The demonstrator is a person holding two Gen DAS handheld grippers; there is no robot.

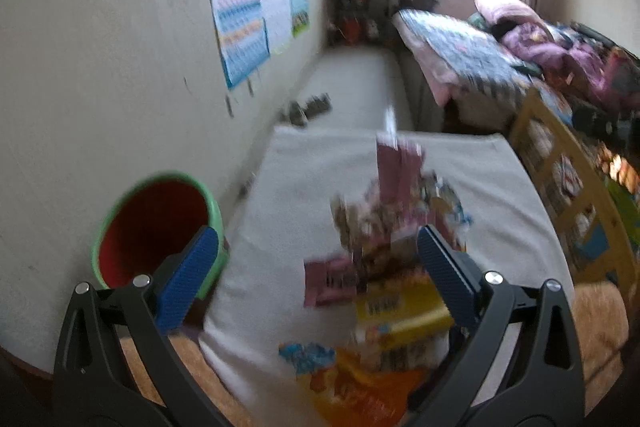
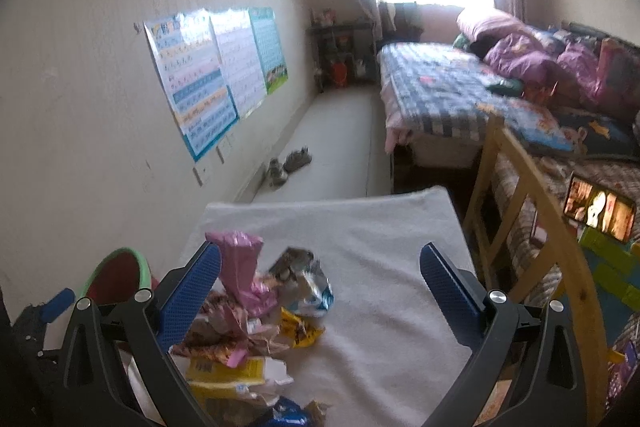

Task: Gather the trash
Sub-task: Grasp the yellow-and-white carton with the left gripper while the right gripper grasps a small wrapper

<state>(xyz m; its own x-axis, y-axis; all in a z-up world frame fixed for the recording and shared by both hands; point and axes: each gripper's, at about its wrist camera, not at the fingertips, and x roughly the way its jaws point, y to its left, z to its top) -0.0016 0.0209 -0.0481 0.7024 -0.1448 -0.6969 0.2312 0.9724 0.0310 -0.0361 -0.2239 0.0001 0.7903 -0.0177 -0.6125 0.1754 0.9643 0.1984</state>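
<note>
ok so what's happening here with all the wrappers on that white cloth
A person is clearing up trash with a handheld gripper in each hand. A heap of snack wrappers lies on a white cloth, and a red bin with a green rim stands to its left by the wall. The left gripper and the right gripper both hang open above the heap, holding nothing. No wrapper has been picked up at this moment. Whether the bin holds anything cannot be seen.

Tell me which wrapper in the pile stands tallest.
The crumpled pink foil wrapper at the pile's far left; it sticks upright while the other wrappers lie low on the white cloth.
</note>
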